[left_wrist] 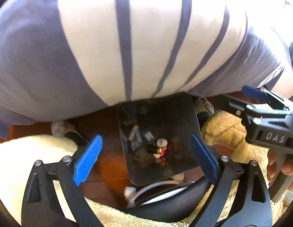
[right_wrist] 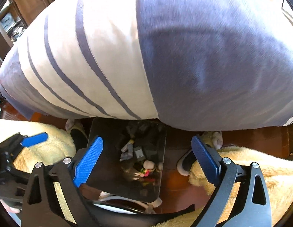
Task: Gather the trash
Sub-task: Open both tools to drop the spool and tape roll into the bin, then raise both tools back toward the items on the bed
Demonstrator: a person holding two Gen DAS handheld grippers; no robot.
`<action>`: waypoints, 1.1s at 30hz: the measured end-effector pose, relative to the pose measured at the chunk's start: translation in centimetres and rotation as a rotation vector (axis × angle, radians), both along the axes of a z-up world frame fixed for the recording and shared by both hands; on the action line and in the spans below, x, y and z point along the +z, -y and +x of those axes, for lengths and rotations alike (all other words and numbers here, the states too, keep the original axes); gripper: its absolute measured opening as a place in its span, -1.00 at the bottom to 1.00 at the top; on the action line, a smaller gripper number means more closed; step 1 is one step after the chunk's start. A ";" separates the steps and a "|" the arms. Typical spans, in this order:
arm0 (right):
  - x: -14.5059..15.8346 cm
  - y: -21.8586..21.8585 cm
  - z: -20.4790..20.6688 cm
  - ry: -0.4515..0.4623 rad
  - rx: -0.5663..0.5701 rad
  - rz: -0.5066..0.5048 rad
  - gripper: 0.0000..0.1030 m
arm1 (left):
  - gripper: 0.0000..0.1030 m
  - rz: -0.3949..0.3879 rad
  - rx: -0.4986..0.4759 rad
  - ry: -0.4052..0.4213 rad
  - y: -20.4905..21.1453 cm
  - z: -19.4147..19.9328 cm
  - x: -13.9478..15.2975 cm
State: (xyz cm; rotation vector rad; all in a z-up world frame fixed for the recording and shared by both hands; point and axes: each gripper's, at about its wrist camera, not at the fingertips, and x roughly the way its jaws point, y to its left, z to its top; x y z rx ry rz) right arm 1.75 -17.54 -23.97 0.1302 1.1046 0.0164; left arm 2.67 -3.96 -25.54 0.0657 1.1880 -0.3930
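A dark, glossy trash bin (left_wrist: 176,117) (right_wrist: 108,179) stands on the wooden floor below both grippers. Inside it lie grey wrappers (left_wrist: 137,138) (right_wrist: 129,151) and a small pink, green and red piece (left_wrist: 159,149) (right_wrist: 146,170). My left gripper (left_wrist: 146,158) is open over the bin, nothing between its blue pads. My right gripper (right_wrist: 146,160) is open as well, and also shows at the right of the left wrist view (left_wrist: 259,109). A big white cushion with blue-grey stripes (left_wrist: 127,37) (right_wrist: 146,47) fills the upper part of both views and hides the bin's far edge.
A person's legs in fuzzy cream trousers (left_wrist: 23,160) (left_wrist: 227,130) flank the bin, with slippers (left_wrist: 59,128) (left_wrist: 203,104) on the floor. A hand (left_wrist: 284,166) grips the right tool's handle. A black object with a white cable (left_wrist: 152,186) lies at the bin's near edge.
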 end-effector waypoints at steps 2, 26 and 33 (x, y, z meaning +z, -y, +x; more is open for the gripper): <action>0.8 0.0 -0.3 0.022 -0.001 -0.008 0.85 | 0.80 0.000 0.012 0.034 -0.3 -0.1 1.3; 13.1 0.9 4.0 0.298 0.029 -0.074 0.90 | 0.81 -0.001 0.114 0.369 -5.0 5.8 16.1; 14.9 0.5 9.4 0.328 0.034 -0.087 0.90 | 0.79 0.045 0.108 0.366 -5.3 10.5 16.3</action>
